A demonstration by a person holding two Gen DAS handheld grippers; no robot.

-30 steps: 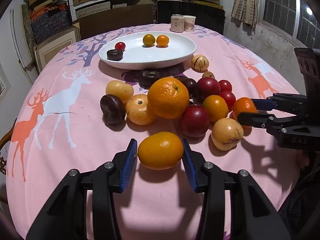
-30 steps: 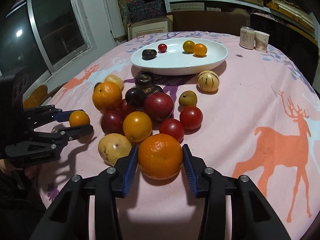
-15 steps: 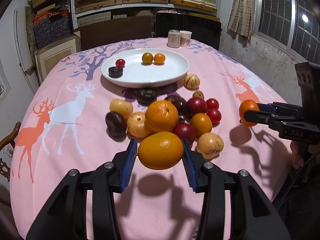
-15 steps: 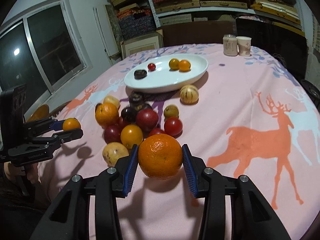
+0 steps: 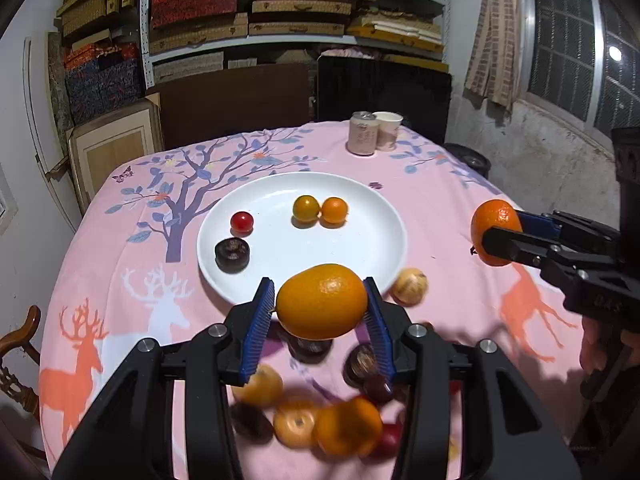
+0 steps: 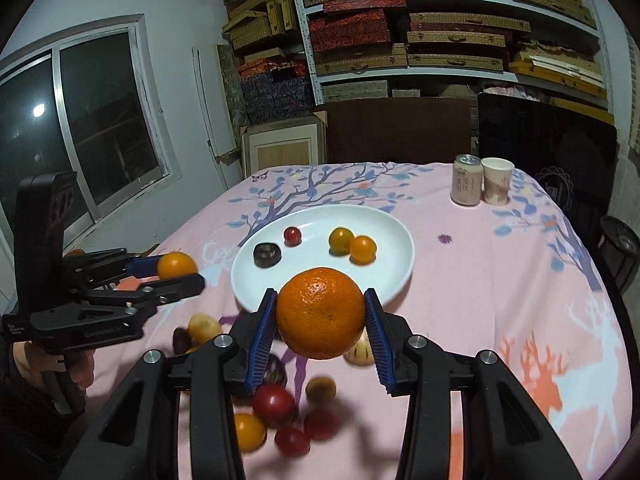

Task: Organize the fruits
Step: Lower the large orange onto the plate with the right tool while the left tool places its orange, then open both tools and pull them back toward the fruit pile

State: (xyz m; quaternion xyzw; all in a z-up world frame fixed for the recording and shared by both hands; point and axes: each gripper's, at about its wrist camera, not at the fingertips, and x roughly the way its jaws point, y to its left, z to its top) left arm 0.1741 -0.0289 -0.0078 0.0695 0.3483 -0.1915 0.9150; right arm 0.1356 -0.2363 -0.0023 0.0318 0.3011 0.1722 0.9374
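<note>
My left gripper (image 5: 320, 304) is shut on a smooth yellow-orange citrus (image 5: 322, 301) and holds it in the air at the near rim of the white plate (image 5: 360, 248). My right gripper (image 6: 320, 320) is shut on a round orange (image 6: 320, 313), raised just before the same plate (image 6: 392, 272). The plate holds a dark fruit (image 5: 232, 255), a red cherry tomato (image 5: 241, 221) and two small orange fruits (image 5: 320, 209). A pile of loose fruits (image 5: 320, 420) lies on the pink tablecloth below both grippers, blurred. The right gripper also shows in the left wrist view (image 5: 496, 236), the left gripper in the right wrist view (image 6: 180, 270).
A can (image 6: 466, 179) and a paper cup (image 6: 497, 181) stand at the table's far right. A striped pale fruit (image 5: 409, 287) lies beside the plate's right rim. Chairs and box-filled shelves stand behind the table. A wooden chair (image 5: 16, 344) is at the left edge.
Both grippers have lifted their fruits off the table and moved forward toward the plate. The fruit pile has dropped low in both views.
</note>
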